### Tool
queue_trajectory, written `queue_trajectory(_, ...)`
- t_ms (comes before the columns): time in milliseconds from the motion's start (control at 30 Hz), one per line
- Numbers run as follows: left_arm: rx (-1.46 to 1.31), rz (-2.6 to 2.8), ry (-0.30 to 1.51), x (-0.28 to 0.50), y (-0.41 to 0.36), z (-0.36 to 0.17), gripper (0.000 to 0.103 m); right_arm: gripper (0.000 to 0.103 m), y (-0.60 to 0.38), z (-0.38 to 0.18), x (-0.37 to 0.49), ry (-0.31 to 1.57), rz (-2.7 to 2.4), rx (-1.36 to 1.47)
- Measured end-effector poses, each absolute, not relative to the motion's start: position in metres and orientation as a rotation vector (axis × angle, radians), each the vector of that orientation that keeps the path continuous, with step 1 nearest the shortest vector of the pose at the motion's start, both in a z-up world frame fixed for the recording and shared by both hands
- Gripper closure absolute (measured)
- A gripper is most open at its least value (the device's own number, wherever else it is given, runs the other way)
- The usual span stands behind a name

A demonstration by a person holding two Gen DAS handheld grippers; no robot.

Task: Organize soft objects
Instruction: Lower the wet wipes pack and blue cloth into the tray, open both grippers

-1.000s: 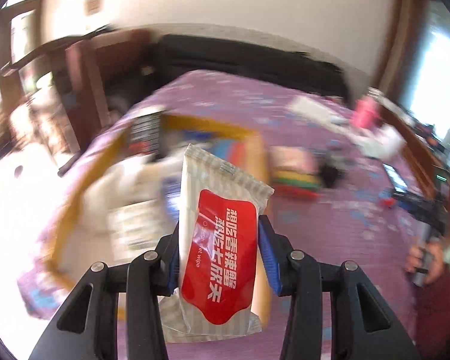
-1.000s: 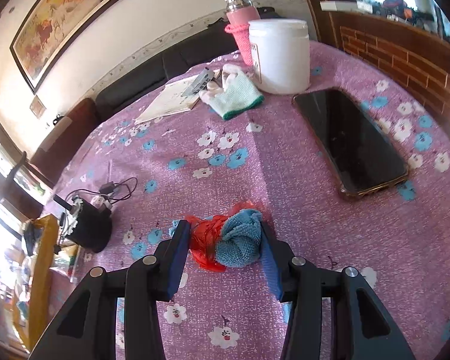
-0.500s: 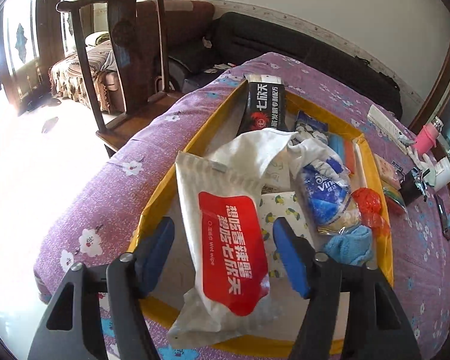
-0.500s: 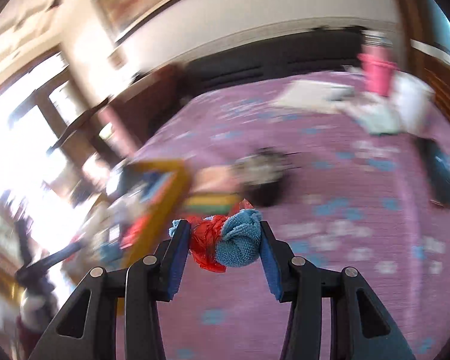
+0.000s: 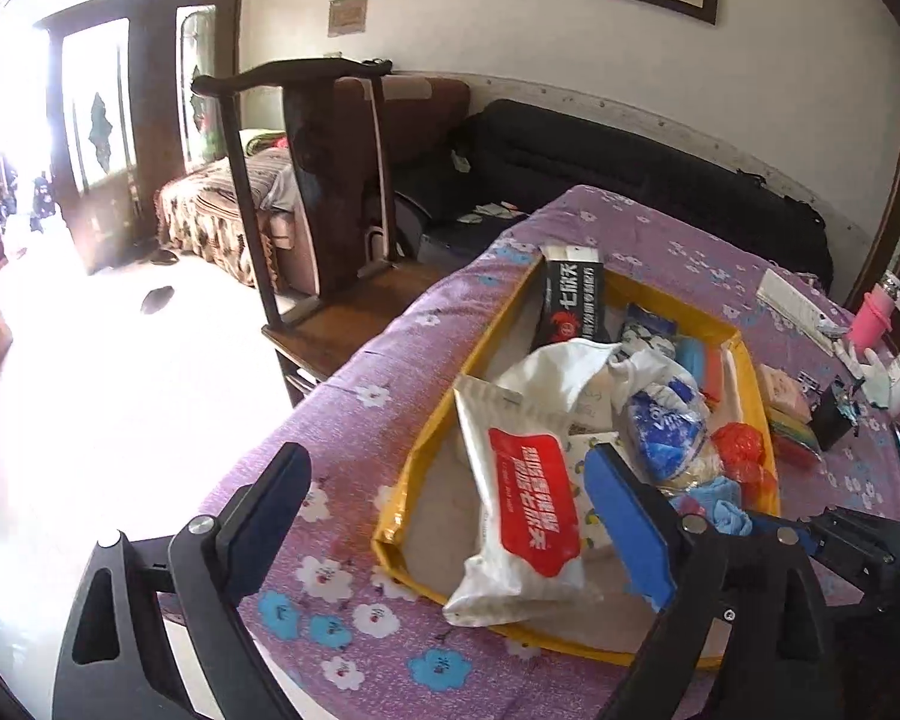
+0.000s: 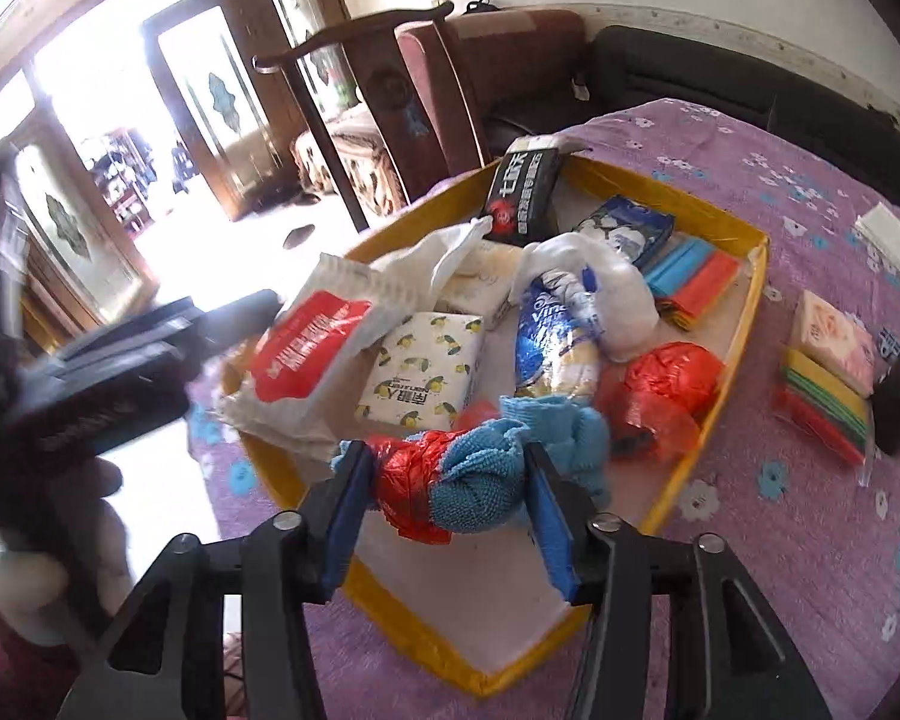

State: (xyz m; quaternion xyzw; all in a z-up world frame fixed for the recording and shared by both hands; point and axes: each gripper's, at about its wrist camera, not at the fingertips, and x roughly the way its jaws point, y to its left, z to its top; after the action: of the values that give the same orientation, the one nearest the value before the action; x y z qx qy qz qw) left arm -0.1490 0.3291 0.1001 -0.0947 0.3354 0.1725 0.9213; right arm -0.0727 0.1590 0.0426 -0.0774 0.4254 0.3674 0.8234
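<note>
A yellow-rimmed box [image 5: 753,387] [image 6: 717,420] on the purple floral table holds several soft packs. The white wet-wipe pack with a red label [image 5: 525,510] [image 6: 312,345] lies at the box's near corner. My left gripper [image 5: 444,513] is open and empty, pulled back from the pack. My right gripper [image 6: 447,492] is shut on a bundle of blue cloth and red plastic [image 6: 450,489] and holds it over the box's near end. That bundle also shows in the left wrist view [image 5: 723,510].
In the box lie a black pack [image 6: 519,192], a lemon-print tissue pack [image 6: 423,369], a blue-white bag [image 6: 555,333], a red bag [image 6: 666,387] and coloured cloths [image 6: 693,279]. Beside the box lie tissues and sponges [image 6: 825,381]. A wooden chair [image 5: 312,198] stands at the table's left.
My left gripper opened, let the wipe pack go into the box and drew back. My right gripper carried the blue and red bundle from the table's right side to over the box.
</note>
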Motion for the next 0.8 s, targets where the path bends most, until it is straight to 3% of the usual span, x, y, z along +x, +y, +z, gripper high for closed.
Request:
queue_trajectory(167,-0.142,0.405,0.693,-0.149,0.33,0.095,0.009,0.032,0.149,0.048,-0.073,0.894,0.785,-0.112)
queue_trajectory(800,-0.062,0.396,0.714,-0.145,0.301,0.101,0.009,0.03,0.069,0.053,-0.058,0.9,0.693,0.051)
